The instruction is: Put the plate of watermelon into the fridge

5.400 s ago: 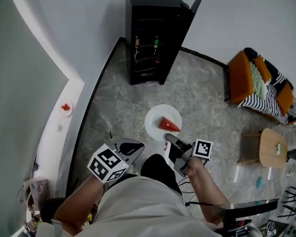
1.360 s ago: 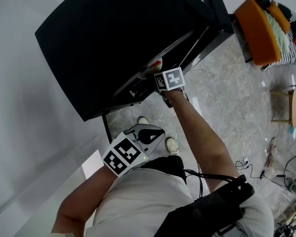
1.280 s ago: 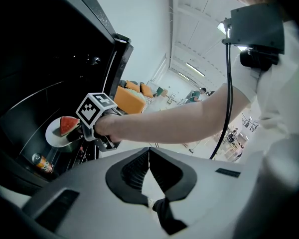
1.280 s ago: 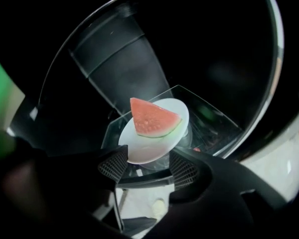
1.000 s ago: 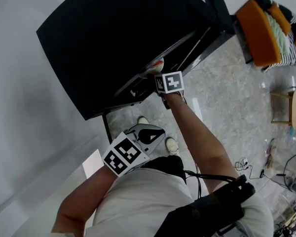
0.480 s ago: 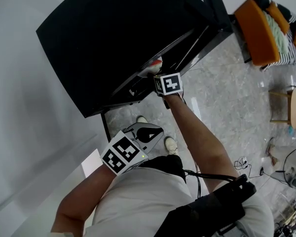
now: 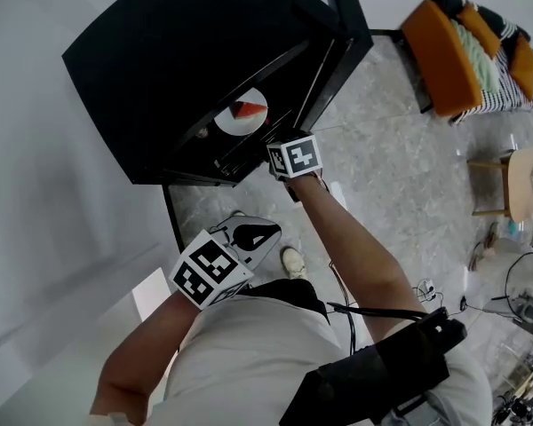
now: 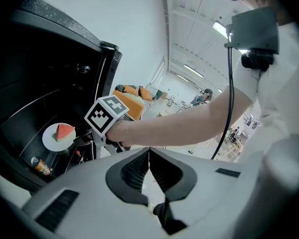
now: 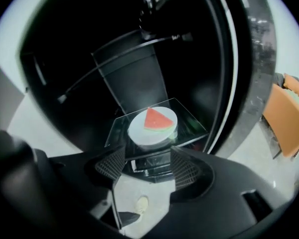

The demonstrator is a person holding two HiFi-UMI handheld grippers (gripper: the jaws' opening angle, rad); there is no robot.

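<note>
Here's the black fridge [image 7: 160, 51], door [image 7: 342, 56] swung wide, the inside dark. On a glass shelf [image 9: 192, 123] in the upper part of that fridge sits the white plate [image 9: 150, 131], flat and square on the glass, well inside the front edge.

Right gripper [image 9: 147, 158] now: it hovers just outside the fridge opening, aimed straight in at that shelf. Its jaws stand apart with nothing between them, only floor and the shelf front showing through the gap. The plate lies beyond the fingertips, farther into the fridge and a touch higher, apart from both pads, no contact at all.

Left gripper [image 8: 149, 171] hangs back, well away from the fridge and down by the person's waist. Its jaws are pressed together, empty, pointing toward the fridge front from the side.

On the plate, the watermelon slice [image 9: 157, 119], a red wedge with its green rind toward the fridge opening and its tip toward the back wall.

Lower in the fridge, a small can [image 8: 40, 166] lies under the plate's shelf.
</note>
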